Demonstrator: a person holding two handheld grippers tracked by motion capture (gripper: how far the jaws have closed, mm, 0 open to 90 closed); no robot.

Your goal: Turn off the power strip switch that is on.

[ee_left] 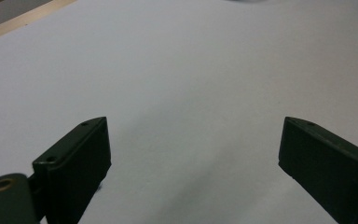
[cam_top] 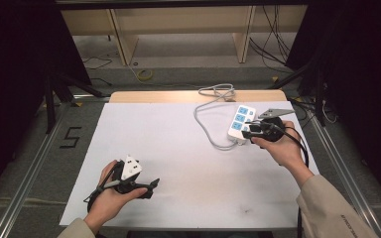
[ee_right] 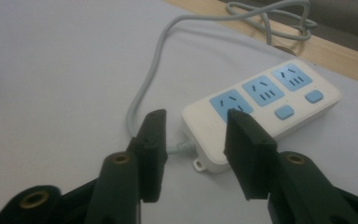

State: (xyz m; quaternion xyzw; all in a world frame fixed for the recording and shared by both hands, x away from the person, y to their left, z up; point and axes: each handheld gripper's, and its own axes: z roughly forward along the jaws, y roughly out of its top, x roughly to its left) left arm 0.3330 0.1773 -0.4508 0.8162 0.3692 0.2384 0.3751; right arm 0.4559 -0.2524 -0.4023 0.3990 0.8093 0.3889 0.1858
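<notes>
A white tabletop [cam_top: 178, 148] carries a white power strip [ee_right: 265, 109] at its far right (rigid, light, probably slippery plastic, best gripped across its narrow cord end), the right tool [ee_right: 193, 149] half-open around that end, the left tool [ee_left: 193, 158] wide open, empty

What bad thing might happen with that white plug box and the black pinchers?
1. The right gripper stands open at the cable end of the white power strip with blue sockets; closing there might pinch the grey cable instead.
2. The strip lies near the white table's far right edge, so a nudge may push it off.
</notes>
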